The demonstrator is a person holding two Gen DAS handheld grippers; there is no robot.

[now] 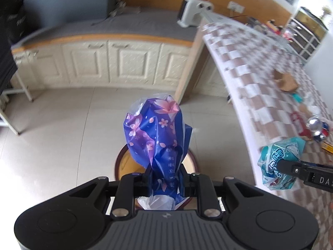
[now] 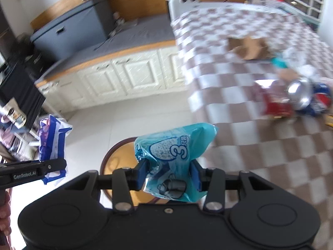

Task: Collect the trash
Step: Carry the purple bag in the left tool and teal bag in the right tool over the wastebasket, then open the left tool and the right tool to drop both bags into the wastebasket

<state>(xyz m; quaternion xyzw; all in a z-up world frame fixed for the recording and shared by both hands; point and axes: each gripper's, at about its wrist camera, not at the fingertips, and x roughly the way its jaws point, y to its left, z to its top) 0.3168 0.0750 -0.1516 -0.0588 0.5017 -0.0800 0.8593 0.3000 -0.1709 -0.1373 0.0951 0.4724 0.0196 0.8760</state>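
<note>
On the left wrist camera, my left gripper (image 1: 165,182) has its jaws pinched tight on a crumpled blue wrapper (image 1: 157,133) printed with pink blossoms, which stands up from between the fingers. Directly under it on the pale tiled floor (image 1: 62,141) sits a round bin (image 1: 124,162) with a dark red rim and a tan inside. At the right edge my right gripper (image 1: 280,165) comes in, clamped on a teal wrapper (image 1: 278,162), just at the border of the checkered table (image 1: 245,66). Farther along that table lie a brown paper piece (image 1: 286,81) and a crushed can (image 1: 315,125).

On the right wrist camera, my right gripper (image 2: 169,175) grips the teal wrapper (image 2: 172,158) with its blue pads partly apart, pressing on either side of the puffy pack. The bin (image 2: 118,158) shows below and behind it. At the left edge my left gripper (image 2: 62,164) holds the blue wrapper (image 2: 53,141) over the floor (image 2: 100,125). On the checkered table (image 2: 229,108) I see the brown paper piece (image 2: 249,48), a red packet (image 2: 274,102) and the can (image 2: 301,93), all blurred.
</note>
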